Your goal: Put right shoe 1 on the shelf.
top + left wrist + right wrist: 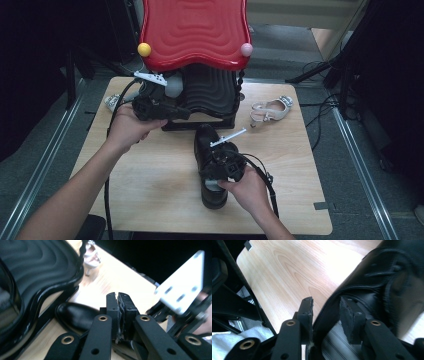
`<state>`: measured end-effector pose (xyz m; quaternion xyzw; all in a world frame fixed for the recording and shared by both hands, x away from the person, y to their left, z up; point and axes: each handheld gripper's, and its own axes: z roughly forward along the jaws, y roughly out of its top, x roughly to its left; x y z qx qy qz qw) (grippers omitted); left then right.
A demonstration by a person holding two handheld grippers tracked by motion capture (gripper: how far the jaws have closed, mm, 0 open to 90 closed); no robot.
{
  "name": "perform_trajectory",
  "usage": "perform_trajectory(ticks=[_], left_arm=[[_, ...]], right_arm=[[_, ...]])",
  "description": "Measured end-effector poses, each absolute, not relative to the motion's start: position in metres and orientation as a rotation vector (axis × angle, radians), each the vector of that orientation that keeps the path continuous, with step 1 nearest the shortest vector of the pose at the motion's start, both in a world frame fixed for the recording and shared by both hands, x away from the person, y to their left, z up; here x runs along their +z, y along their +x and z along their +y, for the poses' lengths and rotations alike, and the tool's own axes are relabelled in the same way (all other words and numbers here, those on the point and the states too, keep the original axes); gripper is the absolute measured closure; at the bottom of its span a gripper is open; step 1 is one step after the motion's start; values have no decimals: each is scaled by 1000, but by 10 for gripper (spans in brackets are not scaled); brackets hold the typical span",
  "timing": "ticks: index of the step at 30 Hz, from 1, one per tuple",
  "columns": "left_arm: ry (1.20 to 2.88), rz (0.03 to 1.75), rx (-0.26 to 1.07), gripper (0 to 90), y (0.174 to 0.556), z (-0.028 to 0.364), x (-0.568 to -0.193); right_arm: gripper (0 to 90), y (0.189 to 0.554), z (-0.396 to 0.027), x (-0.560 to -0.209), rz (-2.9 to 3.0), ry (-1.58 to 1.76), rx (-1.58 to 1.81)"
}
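Centrally, a wooden table (pixel 150 185) is carrying everything. At its far edge a two-tier shoe rack is standing: a glossy red upper shelf (pixel 195 30) with wavy ridges, a black ridged lower shelf (pixel 212 90) beneath it. A yellow knob (pixel 144 49) and a pink knob (pixel 246 49) are sitting at the red shelf's front corners.

A black leather shoe (pixel 212 195) is lying on the table in front of the rack, toe pointing toward it, heel toward the person. The right gripper (pixel 325 312) is sitting over the shoe's opening; in the right gripper view its jaws are standing apart, straddling the collar at the shoe's rim, one jaw outside, the other inside over the striped insole, with a gap showing at the inner pad.

The left gripper (pixel 118 312) is hovering at the rack's front left corner, level with the black shelf. Its jaws are pressing together with nothing between them. In the left gripper view the shoe's toe is showing just below them.

A pale strappy sandal (pixel 270 110) is lying on the table right of the rack, well apart from the black shoe. Another small pale item (pixel 112 102) is peeking out behind the left hand; too hidden to identify.
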<state>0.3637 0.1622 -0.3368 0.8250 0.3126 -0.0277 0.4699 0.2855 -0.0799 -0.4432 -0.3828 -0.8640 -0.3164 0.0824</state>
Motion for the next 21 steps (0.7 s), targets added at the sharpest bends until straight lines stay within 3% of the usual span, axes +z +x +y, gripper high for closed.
perform_trajectory(ticks=[16,21], left_arm=[[2014,739,18,852,388,163,-288],[1987,720,33,717,392,163,-269]], right_arm=[[622,287,-46,-474,-2700,-1203,-759],[666,284,-42,-478,-2766,-1205,-739]])
